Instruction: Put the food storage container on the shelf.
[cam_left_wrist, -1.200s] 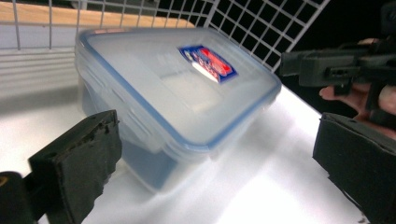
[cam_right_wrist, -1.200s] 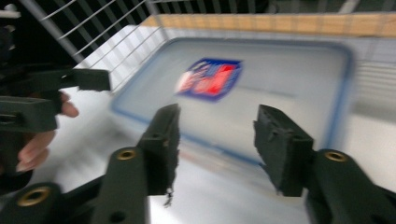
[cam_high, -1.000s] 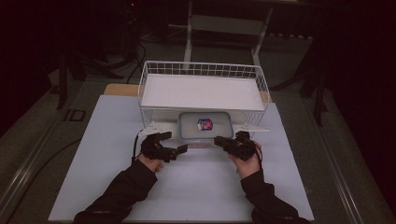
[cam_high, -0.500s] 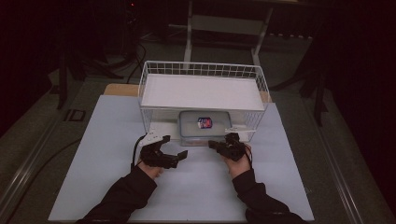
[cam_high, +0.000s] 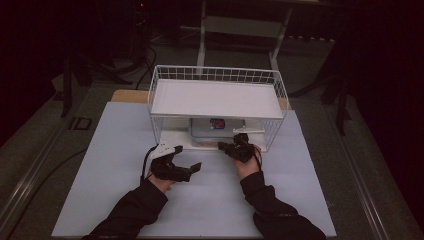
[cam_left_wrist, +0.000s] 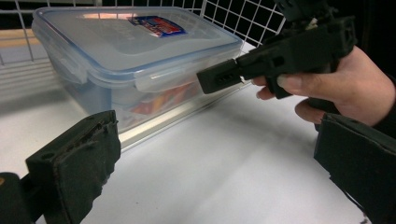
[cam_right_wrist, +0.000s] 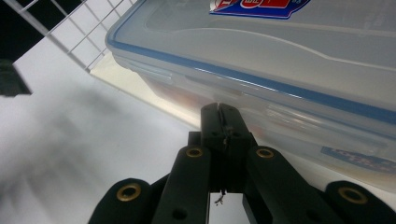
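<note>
lidded plastic box (cam_left_wrist: 135, 56) with colourful contents inside wire basket (cam_high: 216, 80)

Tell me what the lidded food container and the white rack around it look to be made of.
The container looks like clear, glossy plastic: contents show through its walls, its lid reflects light, and a blue seal line runs under the rim. The rack appears to be white-coated metal wire, going by its thin welded grid; the coating type is unclear. The flat shelf on it looks like matte white board.

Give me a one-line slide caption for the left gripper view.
Open left gripper faces a lidded plastic container in a wire rack, while the closed right gripper noses its front latch.
</note>
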